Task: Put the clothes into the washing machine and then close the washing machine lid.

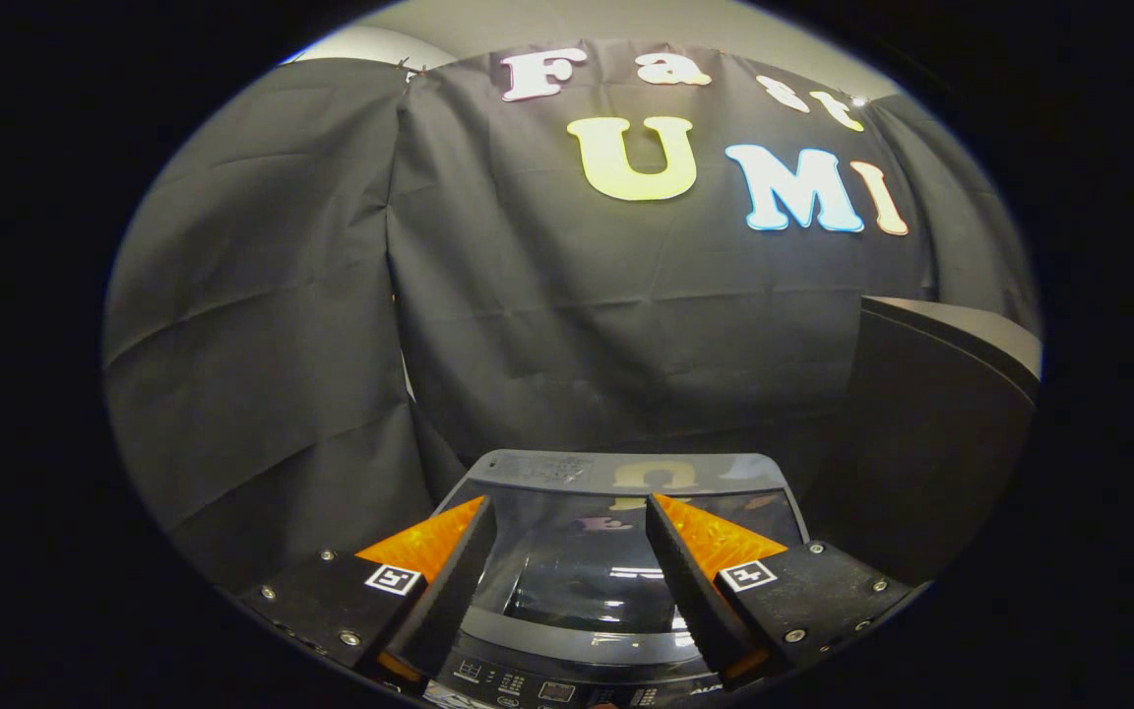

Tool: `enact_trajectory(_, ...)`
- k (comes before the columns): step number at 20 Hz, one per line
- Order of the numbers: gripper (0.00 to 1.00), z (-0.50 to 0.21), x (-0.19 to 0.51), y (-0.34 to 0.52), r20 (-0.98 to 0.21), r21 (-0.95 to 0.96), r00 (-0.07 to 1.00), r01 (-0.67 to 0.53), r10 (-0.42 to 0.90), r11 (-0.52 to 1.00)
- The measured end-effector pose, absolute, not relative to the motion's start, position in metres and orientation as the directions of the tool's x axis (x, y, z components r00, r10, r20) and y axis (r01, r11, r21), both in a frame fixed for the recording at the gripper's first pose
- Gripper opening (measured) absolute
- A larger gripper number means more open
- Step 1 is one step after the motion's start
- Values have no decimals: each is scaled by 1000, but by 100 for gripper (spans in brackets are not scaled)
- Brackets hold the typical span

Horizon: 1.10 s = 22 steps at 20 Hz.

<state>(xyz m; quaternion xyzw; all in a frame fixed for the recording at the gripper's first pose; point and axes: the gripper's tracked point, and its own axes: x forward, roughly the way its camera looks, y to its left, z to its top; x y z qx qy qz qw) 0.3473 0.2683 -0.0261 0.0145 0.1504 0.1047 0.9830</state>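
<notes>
A small top-loading washing machine (616, 471) stands below and just ahead of my fingers, against the black cloth wall. Its dark glossy lid (577, 566) lies flat over the top and reflects the wall. The control panel (547, 689) with small buttons is at the near edge, under the fingers. My gripper (568, 500) hovers above the lid with its fingers spread wide apart, and nothing is between them.
A large dark grey object with a lighter rim (951, 340) rises to the right of the machine, higher than the fingers. The black cloth wall (331, 325) hangs close behind and to the left of the machine.
</notes>
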Motion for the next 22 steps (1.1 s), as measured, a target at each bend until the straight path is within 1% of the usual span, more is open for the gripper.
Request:
enact_trajectory(4, 94, 15, 329, 255, -229, 33, 953, -197, 199, 980)
enact_trajectory(9, 94, 63, 304, 221, -162, 59, 968, -186, 193, 981)
enact_trajectory(13, 94, 84, 272, 188, -148, 25, 966, -213, 214, 977)
enact_trajectory(17, 94, 110, 234, 145, -91, -28, 970, -229, 225, 973)
enact_trajectory(22, 94, 126, 189, 101, -70, 4, 971, -228, 228, 974)
